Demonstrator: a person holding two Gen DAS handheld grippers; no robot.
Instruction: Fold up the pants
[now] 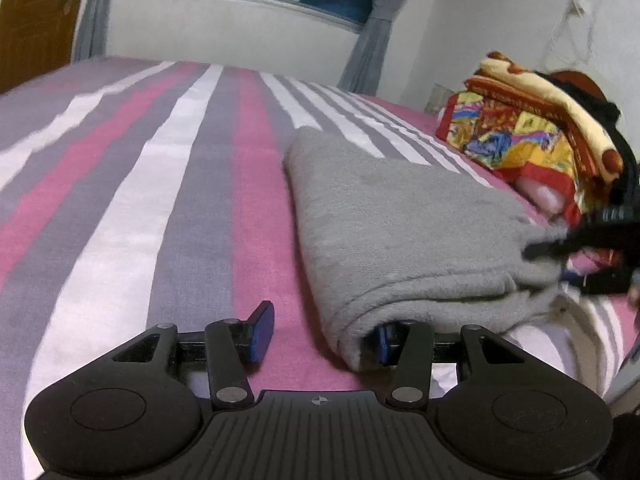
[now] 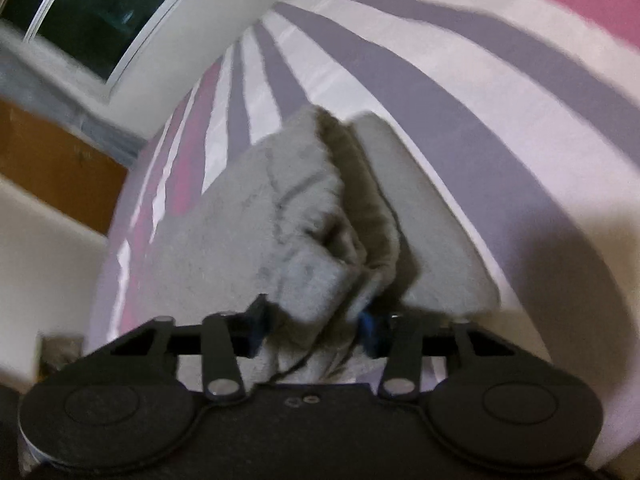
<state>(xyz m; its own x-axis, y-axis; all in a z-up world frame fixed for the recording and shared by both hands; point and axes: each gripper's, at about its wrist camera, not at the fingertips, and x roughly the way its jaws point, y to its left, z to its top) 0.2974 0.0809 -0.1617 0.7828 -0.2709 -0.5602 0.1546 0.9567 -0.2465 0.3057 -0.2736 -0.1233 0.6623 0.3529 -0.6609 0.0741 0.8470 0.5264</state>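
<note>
The left gripper is held low over the striped bedsheet and is angled downward, with the sheet seen close beneath its fingers. Its jaws are seen partly apart: the left blue pad stands free over a pink stripe with nothing against it, while the right pad is tucked inside the near fold of the grey pants, so that no cloth is pinched between the two pads. The pants are laid folded into a thick bundle on the right half of the bed, near a stack of colourful folded blankets at the far right. In the left wrist view the right gripper is seen, blurred, at the right edge of that bundle. In the right wrist view the same gripper is tilted steeply downward and rolled, so that the bed and the window appear slanted. Bunched grey cloth of the pants is seen between its two blue pads, and both pads are met by the fabric; the picture is blurred, yet the cloth appears to be gripped at moderate width.
</note>
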